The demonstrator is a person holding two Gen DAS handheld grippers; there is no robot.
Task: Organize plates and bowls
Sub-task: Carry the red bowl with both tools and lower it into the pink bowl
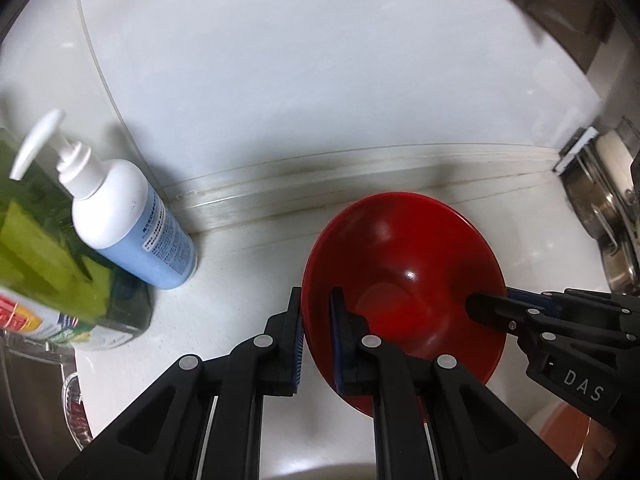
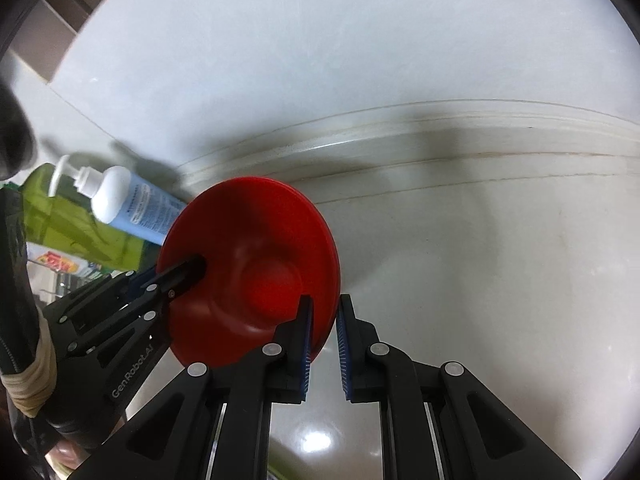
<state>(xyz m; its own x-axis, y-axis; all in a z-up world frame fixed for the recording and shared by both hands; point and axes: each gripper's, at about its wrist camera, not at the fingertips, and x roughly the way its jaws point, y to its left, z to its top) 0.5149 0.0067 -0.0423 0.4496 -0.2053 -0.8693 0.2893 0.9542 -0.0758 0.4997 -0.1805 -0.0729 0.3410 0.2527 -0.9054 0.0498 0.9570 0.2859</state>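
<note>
- We clamp the red bowl [image 1: 404,276] between both grippers, one on each side of its rim.
- In the left wrist view, our left gripper [image 1: 318,340] grasps the bowl's rim at about 8 o'clock, one blue-padded finger inside the bowl and the other outside, pressed tight on the wall.
- In that same view our right gripper [image 1: 488,312] comes in from 3 o'clock and grips the opposite rim, a black finger lying inside the bowl.
- In the right wrist view, the right gripper [image 2: 324,344] pinches the red bowl [image 2: 256,272] at its 4 o'clock edge; the left gripper [image 2: 180,276] bites the rim at 9 o'clock.
- The bowl sits tilted over the white countertop [image 1: 240,300], close to the back wall seam; whether it touches the counter we cannot tell.
- At 9 o'clock of the bowl in the left view stands a white-and-blue pump bottle [image 1: 132,220], and just beside it a green bottle [image 1: 44,248].
- At 3 o'clock, at the frame edge, we see stainless-steel cookware [image 1: 612,224].
- A sleeve [image 2: 16,280] shows at the left edge of the right view.
</note>
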